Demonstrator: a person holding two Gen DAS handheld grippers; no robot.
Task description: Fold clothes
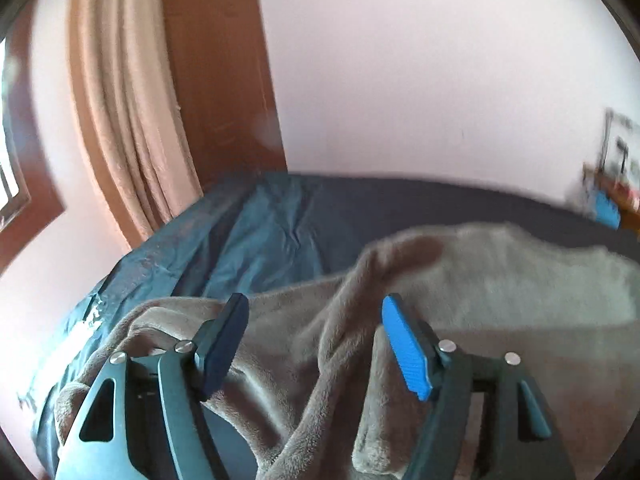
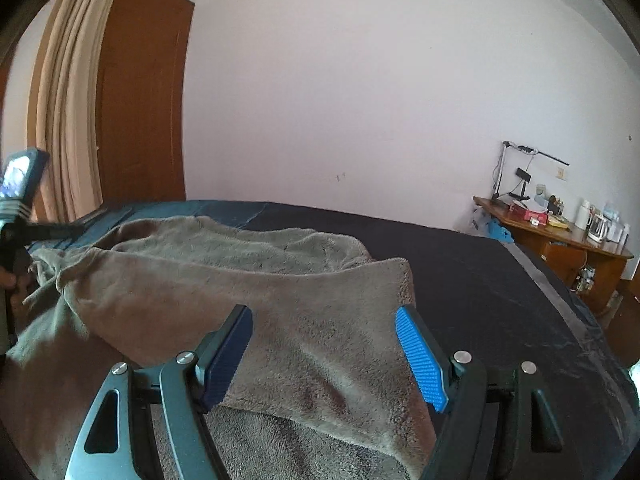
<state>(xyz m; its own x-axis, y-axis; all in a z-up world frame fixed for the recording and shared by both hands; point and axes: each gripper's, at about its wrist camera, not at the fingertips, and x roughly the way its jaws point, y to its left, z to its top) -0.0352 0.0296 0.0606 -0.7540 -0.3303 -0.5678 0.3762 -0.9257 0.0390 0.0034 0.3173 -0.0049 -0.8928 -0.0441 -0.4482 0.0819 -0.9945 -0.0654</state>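
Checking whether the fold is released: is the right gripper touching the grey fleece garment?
Cannot tell. In the right wrist view the right gripper stands open over the grey fleece garment, but neither a gap nor contact shows plainly.

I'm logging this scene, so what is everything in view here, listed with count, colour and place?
blanket: one, grey-brown fleece, partly folded over itself on the bed.
bed: one, dark navy sheet with a teal section at the far left.
curtain: one, beige, hanging by the door.
door: one, brown wood, behind the bed's far left corner.
wall: pale, behind the bed.
desk: one, brown wood, right of the bed, cluttered with small items.
kettle: one, white, on the desk.
left gripper: one, blue pads, open over the blanket.
right gripper: one, blue pads, open over the folded edge.
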